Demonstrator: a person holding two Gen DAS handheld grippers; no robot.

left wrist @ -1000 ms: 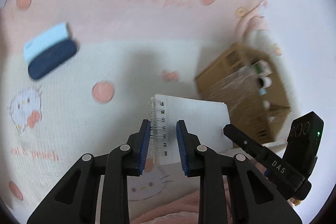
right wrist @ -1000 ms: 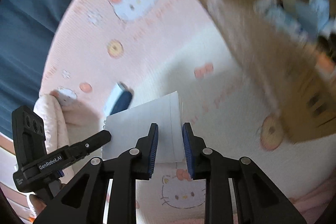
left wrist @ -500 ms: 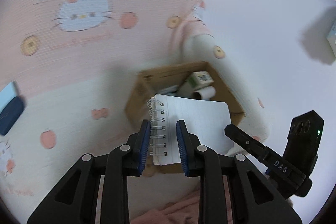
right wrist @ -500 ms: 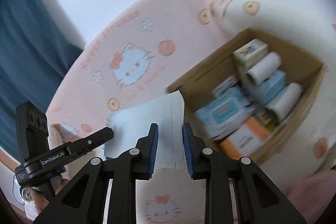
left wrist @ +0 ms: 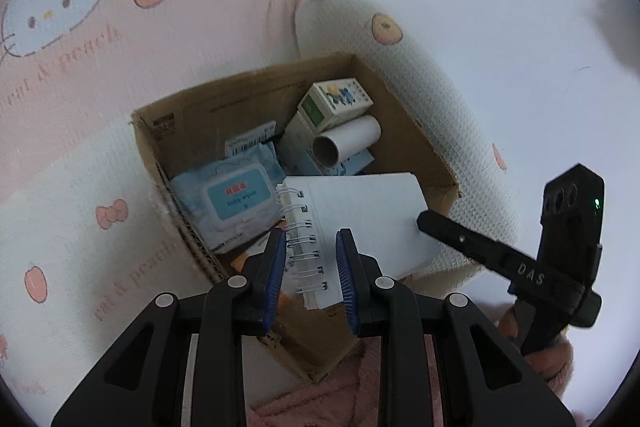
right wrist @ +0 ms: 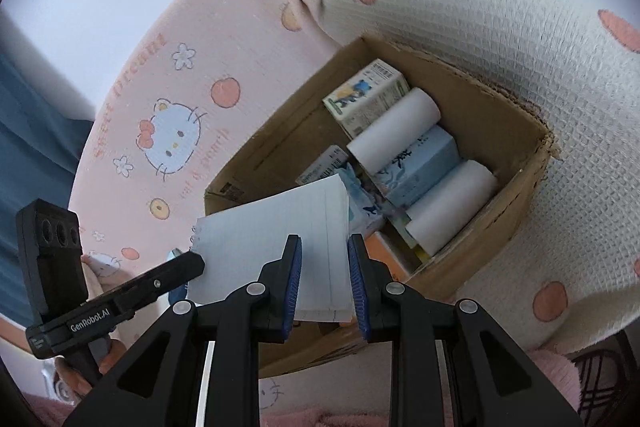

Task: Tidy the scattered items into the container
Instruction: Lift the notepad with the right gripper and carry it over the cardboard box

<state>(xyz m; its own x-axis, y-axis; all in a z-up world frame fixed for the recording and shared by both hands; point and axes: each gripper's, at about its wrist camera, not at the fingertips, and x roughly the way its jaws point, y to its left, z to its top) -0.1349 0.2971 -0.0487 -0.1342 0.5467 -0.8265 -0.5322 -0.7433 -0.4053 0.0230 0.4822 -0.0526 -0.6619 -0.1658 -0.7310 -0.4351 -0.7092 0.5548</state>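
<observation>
Left wrist: left gripper (left wrist: 311, 269) clamped the notebook (left wrist: 360, 215) at its spiral edge, above the cardboard box (left wrist: 248, 95), ready to drop | Right wrist: right gripper (right wrist: 324, 281) pinched the opposite edge, keeping the notebook (right wrist: 276, 231) level over the box (right wrist: 516, 203).

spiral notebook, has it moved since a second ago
Yes. The spiral notebook, held by both grippers, was over the blanket short of the cardboard box; now it is over the open box.
</observation>
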